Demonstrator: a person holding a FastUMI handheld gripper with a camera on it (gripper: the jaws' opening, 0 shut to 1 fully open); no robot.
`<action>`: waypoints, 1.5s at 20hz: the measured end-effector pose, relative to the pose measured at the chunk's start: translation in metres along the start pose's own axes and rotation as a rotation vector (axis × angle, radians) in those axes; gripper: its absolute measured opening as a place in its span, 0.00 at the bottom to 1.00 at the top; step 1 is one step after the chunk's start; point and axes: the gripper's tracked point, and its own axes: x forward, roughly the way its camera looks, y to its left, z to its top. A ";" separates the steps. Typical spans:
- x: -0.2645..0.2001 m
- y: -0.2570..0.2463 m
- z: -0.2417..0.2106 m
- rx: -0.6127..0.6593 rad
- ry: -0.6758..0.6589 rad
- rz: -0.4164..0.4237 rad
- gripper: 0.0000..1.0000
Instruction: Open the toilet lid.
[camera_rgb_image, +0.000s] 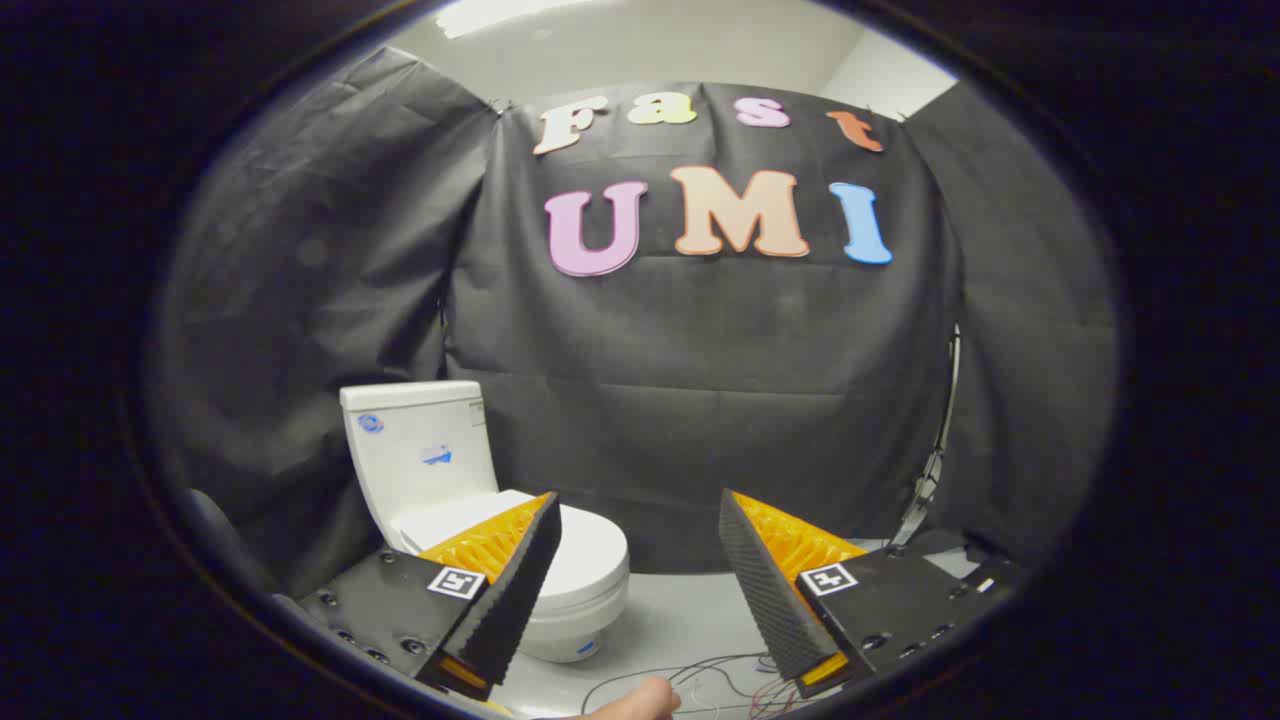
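Nothing is done yet: the toilet lid (585, 555) lies closed on the toilet (440, 470), beyond my left finger. My gripper (640, 560) gapes wide and holds nothing; reaching and lifting all remain.

This is a staged recording booth, not a real bathroom. Black cloth (700, 380) hangs in creased panels on three sides as makeshift walls, and above its top edge a plain pale ceiling with a bright light strip (490, 15) shows, as in an office or lab room. A white toilet (470, 500), its lid down, stands alone on a smooth grey floor (680, 620) against the cloth, with no tiles, sink or plumbing fittings around it. Loose thin wires (700, 675) trail across the floor near the gripper (640, 515), whose fingers stand wide apart with nothing between them, and a cable or rod (935, 460) runs down the cloth at the right.
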 end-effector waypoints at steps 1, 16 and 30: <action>0.013 0.010 0.001 0.035 -0.013 -0.029 0.99; -0.057 0.180 -0.135 0.091 0.119 0.048 0.99; -0.076 0.164 -0.101 0.127 0.012 -0.059 0.99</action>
